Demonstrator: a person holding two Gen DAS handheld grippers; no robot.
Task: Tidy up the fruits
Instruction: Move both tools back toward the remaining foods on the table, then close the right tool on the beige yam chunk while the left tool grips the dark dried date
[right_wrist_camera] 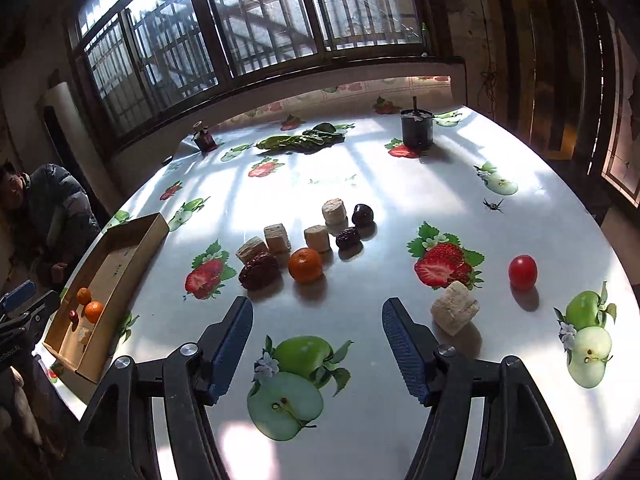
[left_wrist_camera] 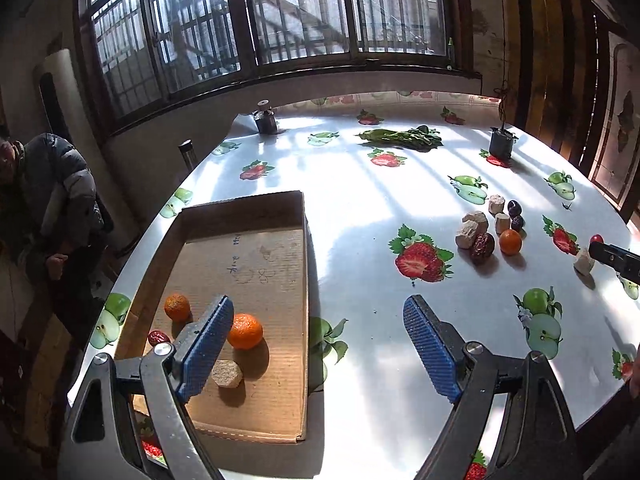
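Left gripper [left_wrist_camera: 318,344] is spread wide and holds nothing, its left blue finger [left_wrist_camera: 208,344] over the near end of the cardboard box [left_wrist_camera: 240,208], the right one over bare tablecloth. In the box: a large orange [left_wrist_camera: 245,331] just past the left finger, a smaller orange [left_wrist_camera: 177,307] to its left, a red date [left_wrist_camera: 157,337] near the left wall, and a beige chunk [left_wrist_camera: 227,373] in front of the large orange. Right gripper [right_wrist_camera: 317,344] is also wide open and empty, hovering above the green apple print on the table [right_wrist_camera: 360,184]. Just right of its right finger sits a pale beige block [right_wrist_camera: 455,307], apart from the pad, with a red tomato [right_wrist_camera: 523,272] further right. Ahead of the fingers is a loose cluster: an orange [right_wrist_camera: 305,265], a big wrinkled date [right_wrist_camera: 259,269] touching its left, a smaller date [right_wrist_camera: 348,238], a dark plum [right_wrist_camera: 362,214], and four beige chunks [right_wrist_camera: 277,237] behind them. Farther back lie leafy greens [right_wrist_camera: 300,140], a dark cup [right_wrist_camera: 417,130] at right, and a small jar [right_wrist_camera: 205,138] at left. A person in a puffer jacket [right_wrist_camera: 52,208] sits left of the table under the barred window [right_wrist_camera: 240,20].
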